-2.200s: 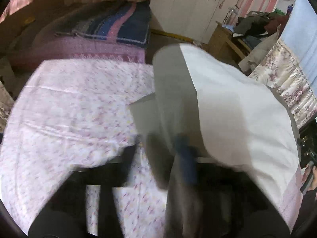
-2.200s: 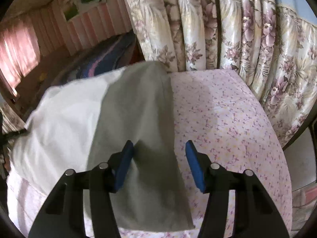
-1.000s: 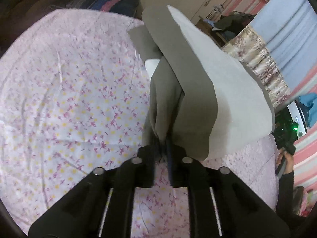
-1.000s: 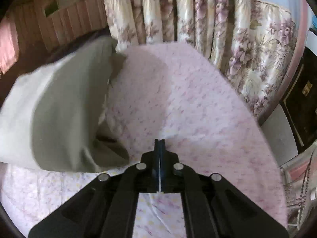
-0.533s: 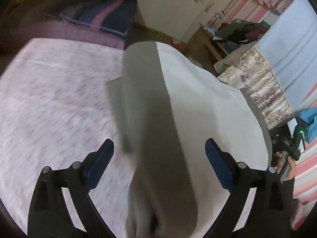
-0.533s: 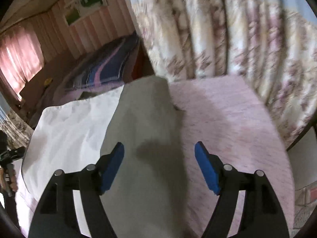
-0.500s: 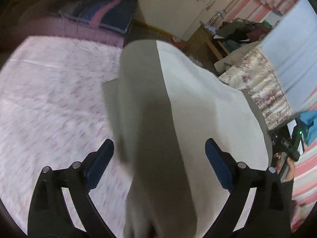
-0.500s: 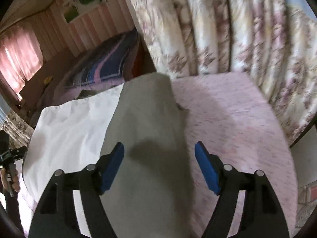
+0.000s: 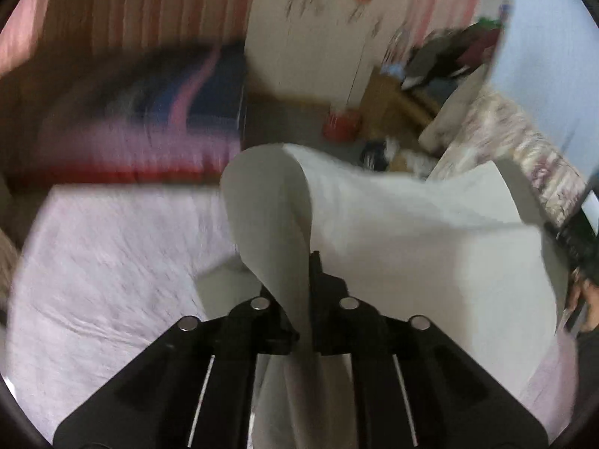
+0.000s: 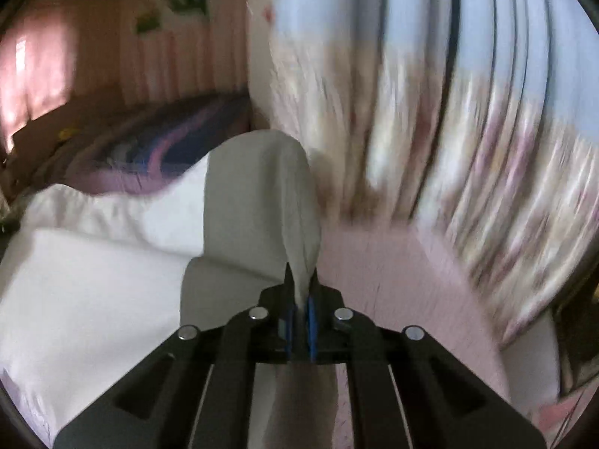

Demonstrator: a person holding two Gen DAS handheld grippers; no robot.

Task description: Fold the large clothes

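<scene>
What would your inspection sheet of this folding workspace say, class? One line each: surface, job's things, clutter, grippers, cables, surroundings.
Surface: bed under a pink floral sheet, blurred.
Job's things: grey garment lifted off the sheet, stretched between both grippers.
Clutter: nothing seen on the sheet.
Grippers: left gripper and right gripper have just closed, each pinching a garment edge.
Cables: nothing seen.
Surroundings: striped blanket, white wardrobe, floral curtain, piled clothes.

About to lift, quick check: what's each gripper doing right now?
Left gripper: just closed, shut on the grey garment.
Right gripper: just closed, shut on the same garment.
</scene>
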